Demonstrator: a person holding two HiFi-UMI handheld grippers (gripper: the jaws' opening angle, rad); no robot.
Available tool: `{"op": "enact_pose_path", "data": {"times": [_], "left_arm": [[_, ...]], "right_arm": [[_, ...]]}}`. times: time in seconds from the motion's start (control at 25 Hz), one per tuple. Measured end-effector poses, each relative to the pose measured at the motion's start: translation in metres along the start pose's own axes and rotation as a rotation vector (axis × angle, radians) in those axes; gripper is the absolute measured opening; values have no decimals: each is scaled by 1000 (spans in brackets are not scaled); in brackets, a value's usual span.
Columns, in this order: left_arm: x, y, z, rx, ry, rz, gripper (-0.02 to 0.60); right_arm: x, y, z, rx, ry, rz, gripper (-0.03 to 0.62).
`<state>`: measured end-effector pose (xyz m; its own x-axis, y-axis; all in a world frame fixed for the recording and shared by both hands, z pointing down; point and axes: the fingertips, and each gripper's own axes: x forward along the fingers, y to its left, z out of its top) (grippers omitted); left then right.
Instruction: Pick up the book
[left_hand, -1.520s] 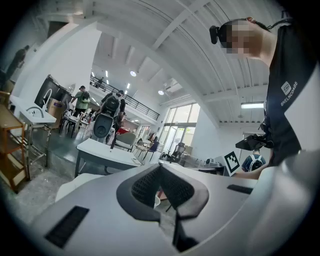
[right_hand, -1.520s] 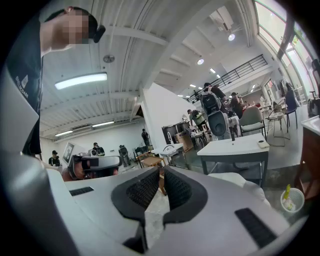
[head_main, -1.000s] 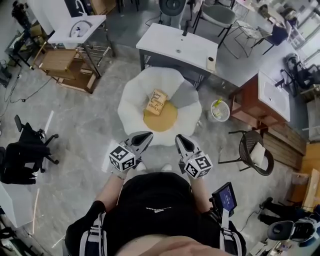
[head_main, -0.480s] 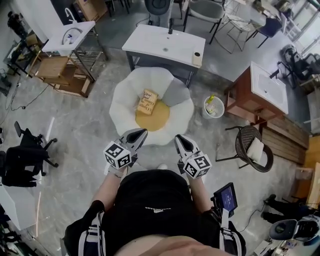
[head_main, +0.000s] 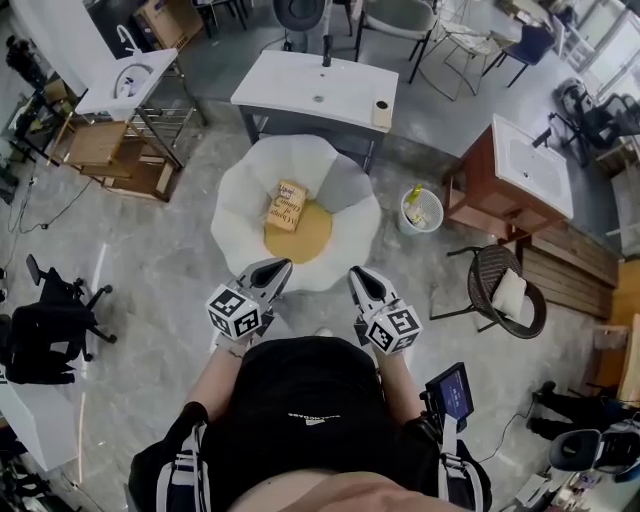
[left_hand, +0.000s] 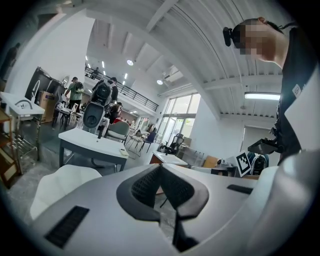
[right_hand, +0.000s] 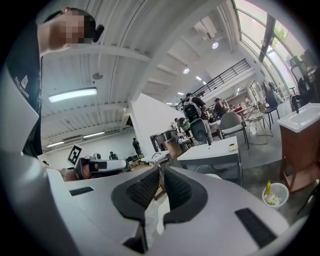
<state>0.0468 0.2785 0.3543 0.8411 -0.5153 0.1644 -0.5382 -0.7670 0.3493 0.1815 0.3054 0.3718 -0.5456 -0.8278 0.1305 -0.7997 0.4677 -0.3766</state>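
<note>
Head view first: you've got both arms out in front of your chest, the left gripper (head_main: 275, 270) and right gripper (head_main: 358, 278) side by side, held about level and aimed at the white flower-shaped seat (head_main: 240, 190) on the floor ahead. The book (head_main: 288, 205) is lying flat on that seat, half on the yellow centre pad (head_main: 305, 240) and half on a white petal, well clear of both gripper tips. Off to the right of the seat there's a small white bin (head_main: 417, 222) with some scraps and a yellow-green thing in it. Left gripper view: the left gripper (left_hand: 160, 167) has its black ribbed pads pressed together with nothing between them, and a white table (left_hand: 90, 142) sits beyond. Right gripper view: same deal, the right gripper (right_hand: 161, 171) has its pads meeting at the tips, nothing pinched, and you can see the bin (right_hand: 274, 196) low on the right with the yellow thing sticking up out of it.
</note>
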Motion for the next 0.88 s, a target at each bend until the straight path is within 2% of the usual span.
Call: {"op": "enact_pose_path", "data": {"times": [0.2,0.4,0.88], "left_arm": [[5,20,5,-1,-3,-20,14],[8,58,15,-11,2,-27,14],[8,181,49,-48,19,-32,14]], "right_arm": [[19,-3,0,-2,4,-20,48],[55,-7,6,-2,11,-36,48],[180,-7,17,1,49,-54,48]]}}
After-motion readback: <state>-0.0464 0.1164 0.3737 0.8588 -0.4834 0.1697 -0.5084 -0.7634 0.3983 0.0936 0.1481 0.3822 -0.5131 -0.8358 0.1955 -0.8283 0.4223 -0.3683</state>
